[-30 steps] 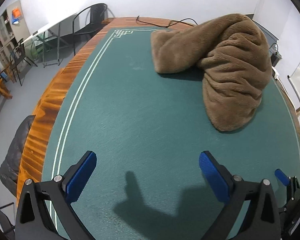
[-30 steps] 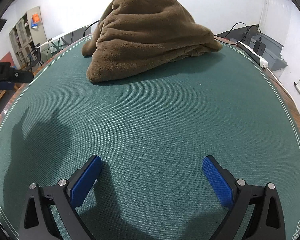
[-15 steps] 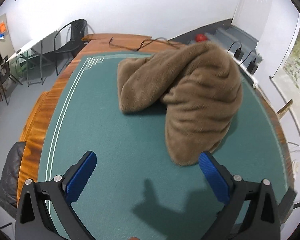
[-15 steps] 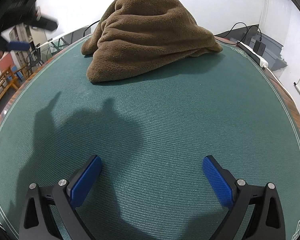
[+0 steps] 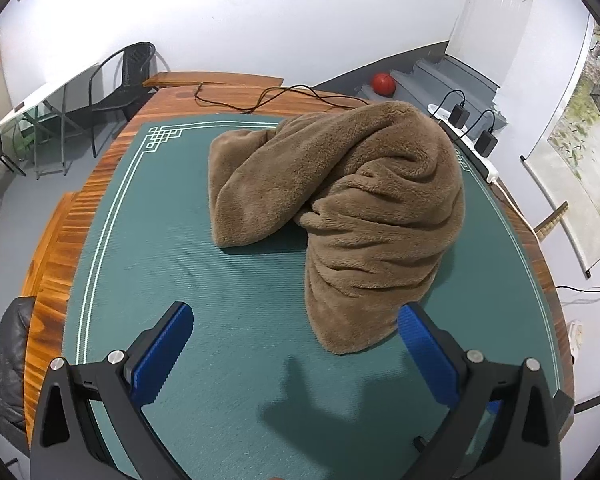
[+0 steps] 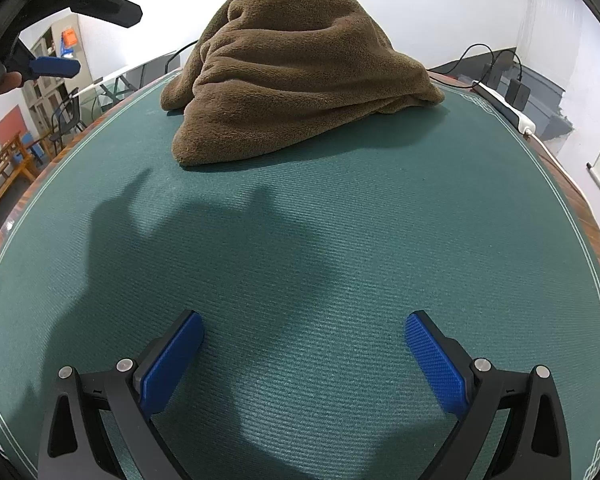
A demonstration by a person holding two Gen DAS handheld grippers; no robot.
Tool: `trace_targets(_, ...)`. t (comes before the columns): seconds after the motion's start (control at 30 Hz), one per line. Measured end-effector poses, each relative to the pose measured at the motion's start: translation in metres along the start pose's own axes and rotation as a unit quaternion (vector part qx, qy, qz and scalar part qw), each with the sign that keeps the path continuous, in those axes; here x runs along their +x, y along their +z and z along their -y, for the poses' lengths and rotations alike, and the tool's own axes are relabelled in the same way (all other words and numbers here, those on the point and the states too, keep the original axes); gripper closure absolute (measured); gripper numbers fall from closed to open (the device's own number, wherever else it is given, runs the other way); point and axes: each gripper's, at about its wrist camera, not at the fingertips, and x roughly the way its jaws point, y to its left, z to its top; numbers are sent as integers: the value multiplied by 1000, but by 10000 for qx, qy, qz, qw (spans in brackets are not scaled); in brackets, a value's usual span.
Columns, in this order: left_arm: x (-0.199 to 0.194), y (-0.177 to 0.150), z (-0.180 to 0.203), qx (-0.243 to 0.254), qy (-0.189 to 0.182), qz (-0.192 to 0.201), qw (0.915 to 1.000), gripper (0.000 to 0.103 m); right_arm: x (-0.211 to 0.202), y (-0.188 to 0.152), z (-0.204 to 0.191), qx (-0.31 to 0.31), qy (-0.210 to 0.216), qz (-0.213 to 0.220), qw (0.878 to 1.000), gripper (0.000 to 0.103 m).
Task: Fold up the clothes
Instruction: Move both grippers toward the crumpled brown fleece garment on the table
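A brown fleece garment [image 5: 340,200] lies heaped in a crumpled mound on the green table mat [image 5: 148,248]. My left gripper [image 5: 296,344] is open and empty above the mat, its right fingertip just beside the mound's near end. In the right wrist view the garment [image 6: 292,68] sits at the far side of the mat [image 6: 340,240]. My right gripper [image 6: 304,352] is open and empty, low over the mat, well short of the cloth. The left gripper [image 6: 56,67] shows at the upper left there, raised.
The mat covers a wooden table [image 5: 56,248] with cables [image 5: 260,100] at its far end. A power strip with plugs [image 5: 472,140] lies along the right edge. Black chairs [image 5: 116,84] and a red ball [image 5: 383,83] are beyond the table.
My left gripper has risen and swung toward the garment, which now lies right in front of its fingers. The right gripper has stayed put.
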Motion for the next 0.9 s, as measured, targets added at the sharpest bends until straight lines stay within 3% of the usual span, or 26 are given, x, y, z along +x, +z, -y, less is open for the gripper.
trace_targets(0.2, 2, 4, 0, 95, -5, -15, 10000, 0, 2, 8, 6, 110, -20, -423, 9990, 1)
trace_targets(0.3, 2, 7, 0, 110, -10, -1, 9999, 0, -1, 16, 30, 395, -130, -671, 9969, 1)
trace_targets(0.5, 4, 15, 5, 126, -22, 17, 9999, 0, -49, 64, 111, 1118, -302, -15, 9933, 1)
trace_targets(0.7, 4, 13, 13, 74, 41, -112, 9999, 0, -76, 140, 180, 1837, 389, 865, 9784, 1)
trace_targets(0.9, -3, 10, 16, 59, 355, -185, 9992, 0, -14, 190, 210, 2396, 1156, 769, 9609, 1)
